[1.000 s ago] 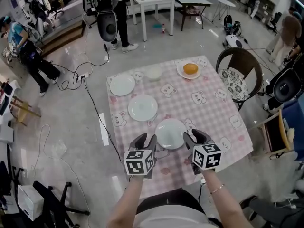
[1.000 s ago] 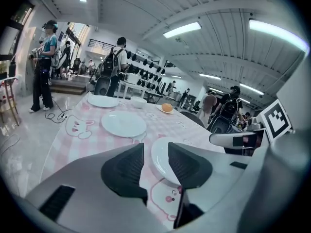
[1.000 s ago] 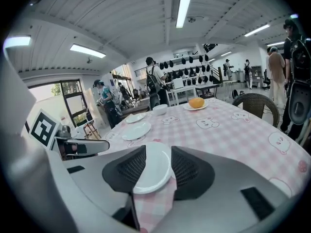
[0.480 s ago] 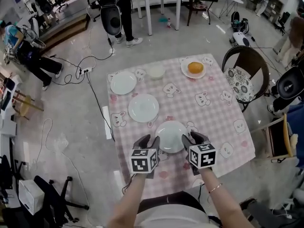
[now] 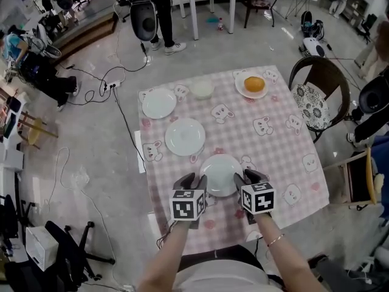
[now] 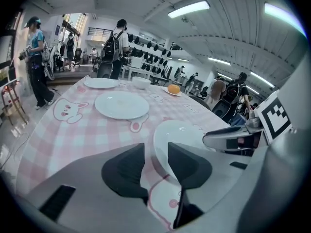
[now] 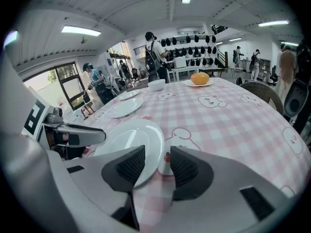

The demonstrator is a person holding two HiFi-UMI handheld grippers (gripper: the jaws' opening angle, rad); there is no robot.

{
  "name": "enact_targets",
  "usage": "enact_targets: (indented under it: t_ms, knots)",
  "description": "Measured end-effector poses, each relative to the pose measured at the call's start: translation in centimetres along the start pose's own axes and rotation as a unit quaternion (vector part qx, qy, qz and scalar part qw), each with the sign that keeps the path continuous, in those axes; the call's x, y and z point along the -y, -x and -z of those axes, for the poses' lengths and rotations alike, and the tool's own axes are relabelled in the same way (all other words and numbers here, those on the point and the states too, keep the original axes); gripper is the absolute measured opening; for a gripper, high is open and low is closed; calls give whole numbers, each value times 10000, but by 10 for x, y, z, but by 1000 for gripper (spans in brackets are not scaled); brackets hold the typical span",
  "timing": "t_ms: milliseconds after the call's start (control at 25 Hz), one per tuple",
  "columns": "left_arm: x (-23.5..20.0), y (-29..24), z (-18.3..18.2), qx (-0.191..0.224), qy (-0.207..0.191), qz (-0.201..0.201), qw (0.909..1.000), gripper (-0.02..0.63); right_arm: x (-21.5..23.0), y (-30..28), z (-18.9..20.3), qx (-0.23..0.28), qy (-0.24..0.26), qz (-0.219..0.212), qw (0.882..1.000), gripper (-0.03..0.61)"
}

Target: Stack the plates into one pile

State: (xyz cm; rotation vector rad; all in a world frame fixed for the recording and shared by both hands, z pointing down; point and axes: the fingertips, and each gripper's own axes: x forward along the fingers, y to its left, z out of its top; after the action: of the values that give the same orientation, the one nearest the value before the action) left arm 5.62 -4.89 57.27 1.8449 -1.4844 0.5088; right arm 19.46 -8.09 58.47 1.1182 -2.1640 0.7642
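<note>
Item: plate (image 5: 220,174), table (image 5: 276,142) near edge. Rim between jaws of left gripper (image 5: 194,183), parted, and right gripper (image 5: 245,180), closing; neither pinches. Risk: uneven bite tilts, drops it.

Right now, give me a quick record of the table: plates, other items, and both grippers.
table cover: pink checked cloth with bunny prints
empty plates: three, apart in a row: near plate, middle plate, far plate
other items: white bowl; orange round food on a fourth plate
left gripper: open, near plate's rim between its jaws
right gripper: jaws closing, near plate's rim between them, not gripped yet
pile: not started
</note>
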Motion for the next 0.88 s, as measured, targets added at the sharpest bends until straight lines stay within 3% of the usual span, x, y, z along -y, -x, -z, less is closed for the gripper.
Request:
enact_targets:
  t_ms: [280, 880]
  knots:
    - [1, -4, 2, -283, -110, -66, 9995, 155, 0, -1, -1, -39, -34, 1, 10000, 164]
    - [6, -10, 6, -547, 239, 69, 9982, 120, 1, -3, 0, -56, -87, -57, 9999, 164]
